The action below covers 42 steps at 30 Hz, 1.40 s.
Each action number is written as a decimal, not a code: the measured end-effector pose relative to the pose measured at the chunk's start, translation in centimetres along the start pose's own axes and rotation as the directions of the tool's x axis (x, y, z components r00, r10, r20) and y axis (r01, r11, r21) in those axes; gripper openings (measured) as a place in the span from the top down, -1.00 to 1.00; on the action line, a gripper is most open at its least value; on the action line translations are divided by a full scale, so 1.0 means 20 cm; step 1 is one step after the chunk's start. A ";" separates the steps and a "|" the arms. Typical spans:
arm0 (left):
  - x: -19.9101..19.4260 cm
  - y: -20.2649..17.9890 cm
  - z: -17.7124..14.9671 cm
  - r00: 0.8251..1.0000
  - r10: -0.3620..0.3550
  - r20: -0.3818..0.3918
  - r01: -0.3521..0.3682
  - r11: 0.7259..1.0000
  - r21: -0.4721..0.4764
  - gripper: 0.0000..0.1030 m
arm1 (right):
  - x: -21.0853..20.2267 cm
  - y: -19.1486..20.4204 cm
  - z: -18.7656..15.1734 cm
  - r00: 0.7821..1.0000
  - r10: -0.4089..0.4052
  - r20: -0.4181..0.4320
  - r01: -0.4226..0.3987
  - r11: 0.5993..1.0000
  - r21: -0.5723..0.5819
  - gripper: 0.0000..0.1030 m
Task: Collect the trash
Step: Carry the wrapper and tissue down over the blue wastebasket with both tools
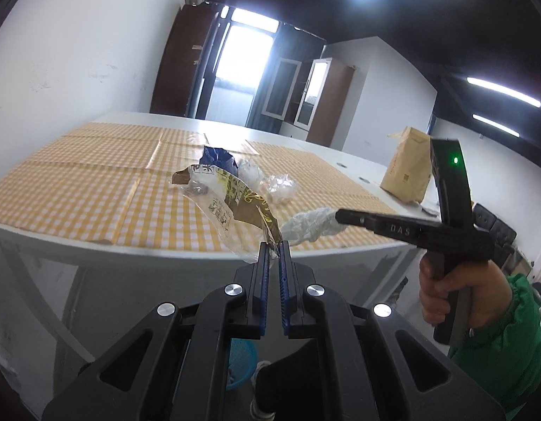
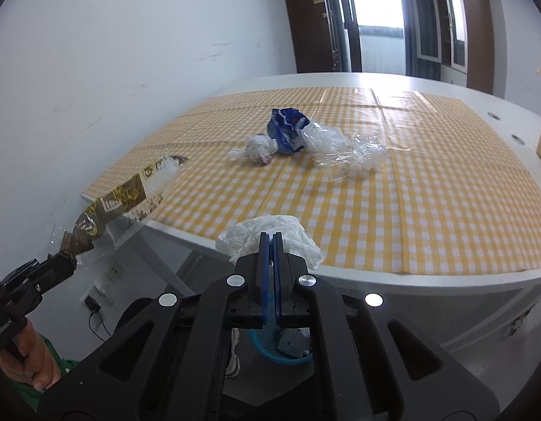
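The long brown-and-gold printed plastic wrapper hung in the air off the near edge of the tabletop, pinched by one end in the left gripper, its fingers nearly closed on the film. The crumpled white plastic bag was clamped likewise in the right gripper, over that same edge. Both loads probably wanted carrying low and steady over the round blue mesh basket on the floor below before letting go, since light film drifts. Four pieces remained on the yellow checked cloth: one blue wrapper, one knotted white bag, two clear plastic crumples.
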<state>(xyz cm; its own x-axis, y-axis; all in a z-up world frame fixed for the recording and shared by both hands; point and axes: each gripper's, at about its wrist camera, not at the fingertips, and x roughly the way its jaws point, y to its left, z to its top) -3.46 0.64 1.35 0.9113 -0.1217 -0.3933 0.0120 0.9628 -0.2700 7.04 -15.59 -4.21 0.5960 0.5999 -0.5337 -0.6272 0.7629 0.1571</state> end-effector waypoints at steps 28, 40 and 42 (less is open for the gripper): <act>0.45 0.12 -0.63 0.907 -0.125 -0.403 0.125 0.992 -0.027 0.91 | 0.48 0.04 -0.76 0.970 -0.019 -0.241 0.036 0.997 0.068 0.97; 0.94 0.40 -0.80 0.850 -0.216 -0.480 0.137 0.971 -0.196 0.92 | 1.00 -0.15 -0.92 0.921 -0.070 -0.384 0.131 0.982 0.135 0.97; 1.03 0.44 -0.85 0.837 -0.231 -0.496 0.132 0.965 -0.228 0.92 | 1.07 -0.16 -0.97 0.908 -0.079 -0.412 0.143 0.982 0.126 0.97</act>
<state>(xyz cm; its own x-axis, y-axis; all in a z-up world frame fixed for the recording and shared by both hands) 8.52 2.53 -24.04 0.5561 -0.4440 -0.7026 0.0378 0.8580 -0.5123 12.15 -9.86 -32.21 0.3840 0.3848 -0.8393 -0.4679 0.8648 0.1824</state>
